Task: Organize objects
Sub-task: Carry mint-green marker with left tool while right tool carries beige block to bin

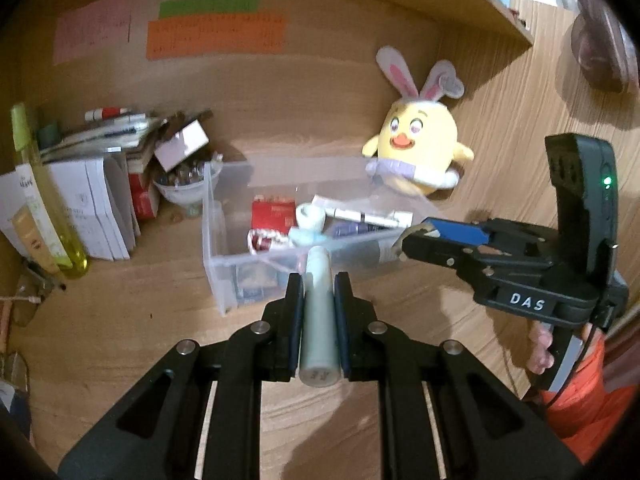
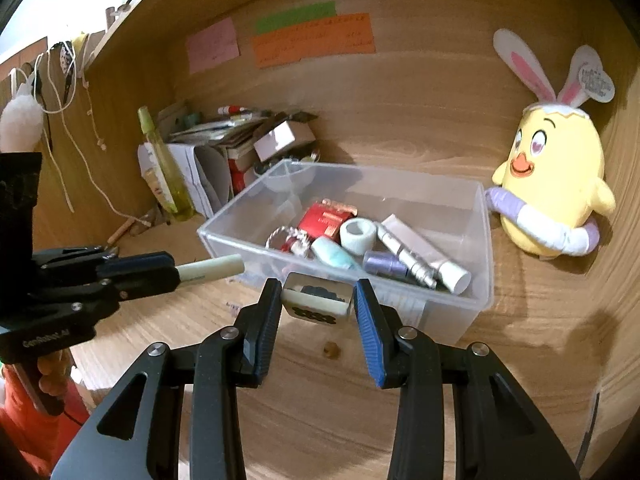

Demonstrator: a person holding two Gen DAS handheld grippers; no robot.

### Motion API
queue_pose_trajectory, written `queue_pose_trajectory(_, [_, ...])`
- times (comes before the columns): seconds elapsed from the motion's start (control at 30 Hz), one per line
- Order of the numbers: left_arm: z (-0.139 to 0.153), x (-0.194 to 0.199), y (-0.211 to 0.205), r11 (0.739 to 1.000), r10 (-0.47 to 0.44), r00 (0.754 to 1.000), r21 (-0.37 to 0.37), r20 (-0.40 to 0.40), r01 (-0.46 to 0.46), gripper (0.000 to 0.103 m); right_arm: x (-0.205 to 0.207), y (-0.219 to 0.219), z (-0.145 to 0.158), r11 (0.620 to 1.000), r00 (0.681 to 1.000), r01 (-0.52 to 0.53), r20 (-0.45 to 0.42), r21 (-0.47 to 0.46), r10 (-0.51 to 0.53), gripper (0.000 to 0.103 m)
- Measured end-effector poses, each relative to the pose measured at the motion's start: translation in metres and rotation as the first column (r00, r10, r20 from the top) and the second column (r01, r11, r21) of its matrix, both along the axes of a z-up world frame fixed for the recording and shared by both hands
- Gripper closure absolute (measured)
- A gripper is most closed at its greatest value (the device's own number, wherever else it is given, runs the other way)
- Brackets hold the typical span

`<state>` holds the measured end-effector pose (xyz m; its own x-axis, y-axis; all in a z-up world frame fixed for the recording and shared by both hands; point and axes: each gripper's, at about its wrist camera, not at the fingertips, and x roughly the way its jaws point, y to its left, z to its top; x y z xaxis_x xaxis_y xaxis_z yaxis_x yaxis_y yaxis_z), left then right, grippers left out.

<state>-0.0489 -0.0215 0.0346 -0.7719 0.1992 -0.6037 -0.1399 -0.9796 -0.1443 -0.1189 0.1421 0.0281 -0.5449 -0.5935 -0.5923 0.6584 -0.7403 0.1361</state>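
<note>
The left gripper [image 1: 318, 280] is clenching a pale tube [image 1: 318, 320]. The right gripper [image 2: 316, 300] is grasping a small shiny box [image 2: 316, 300]; both are hovering at the near edge of the clear bin [image 2: 486, 240].

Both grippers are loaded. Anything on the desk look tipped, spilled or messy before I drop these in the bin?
Nothing spilled. The paper stack back left is untidy, with a small box tilted on top.

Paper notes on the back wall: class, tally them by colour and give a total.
Pink note: 1
Green note: 1
Orange note: 1
Total: 3
</note>
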Motion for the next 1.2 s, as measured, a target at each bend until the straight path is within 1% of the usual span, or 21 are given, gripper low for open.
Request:
queue_pose_trajectory(0.17, [0.011, -0.006, 0.002, 1.0, -0.001, 0.999, -0.005, -0.032, 0.0, 0.088, -0.009, 0.001, 0.007, 1.0, 1.0, 0.014, -0.019, -0.001, -0.014, 0.069])
queue_pose_trajectory(0.37, [0.019, -0.022, 0.002, 1.0, 0.008, 0.999, -0.002, -0.053, -0.008, 0.088, -0.024, -0.002, 0.014, 1.0, 0.999, 0.029, -0.041, 0.007, -0.029, 0.069])
queue_pose_trajectory(0.53, [0.018, -0.044, -0.003, 1.0, 0.024, 0.999, 0.019, -0.04, -0.023, 0.088, -0.037, -0.007, 0.021, 0.999, 0.997, 0.039, -0.065, 0.025, -0.037, 0.069])
queue_pose_trajectory(0.63, [0.013, -0.057, -0.006, 0.999, 0.032, 0.999, 0.03, -0.019, -0.031, 0.088, -0.045, -0.01, 0.021, 0.998, 0.997, 0.044, -0.067, 0.036, -0.042, 0.069])
queue_pose_trajectory(0.83, [0.0, -0.08, -0.009, 0.998, 0.032, 0.999, 0.051, 0.033, -0.034, 0.088, -0.06, -0.016, 0.011, 0.997, 0.998, 0.055, -0.042, 0.055, -0.052, 0.069])
queue_pose_trajectory(1.2, [-0.023, -0.111, -0.01, 0.998, 0.038, 0.995, 0.037, 0.095, -0.042, 0.088, -0.089, -0.024, -0.023, 0.992, 0.997, 0.069, 0.036, 0.11, -0.073, 0.069])
